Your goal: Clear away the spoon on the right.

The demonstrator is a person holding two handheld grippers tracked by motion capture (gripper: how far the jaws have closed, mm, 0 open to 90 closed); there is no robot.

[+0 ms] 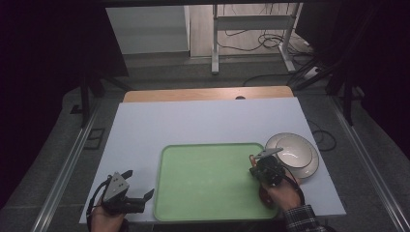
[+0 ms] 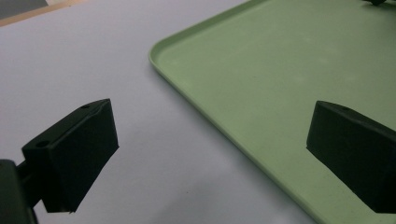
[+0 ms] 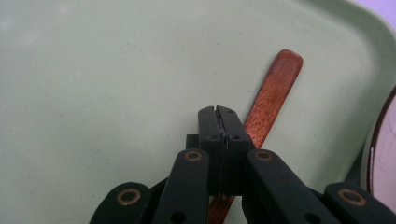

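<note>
A wooden utensil handle (image 3: 273, 95) lies on the green tray (image 3: 93, 70) near its right rim. My right gripper (image 3: 219, 114) is over it with its jaws pressed flat together; the handle runs on underneath them and nothing shows between the pads. From the high view, that gripper (image 1: 253, 169) hovers over the tray's (image 1: 208, 183) right edge, and a bit of the brown handle (image 1: 252, 158) shows beside it. My left gripper (image 1: 140, 186) rests on the white table left of the tray, jaws spread wide and empty (image 2: 210, 154). One of its jaws hangs over the tray's edge (image 2: 280, 70).
A white bowl on a plate (image 1: 292, 154) sits just right of the tray, close to my right gripper, and its dark-edged rim (image 3: 385, 154) appears in the right gripper view. The white tabletop (image 1: 193, 121) stretches behind the tray. Beyond the table stand a metal frame and floor cables.
</note>
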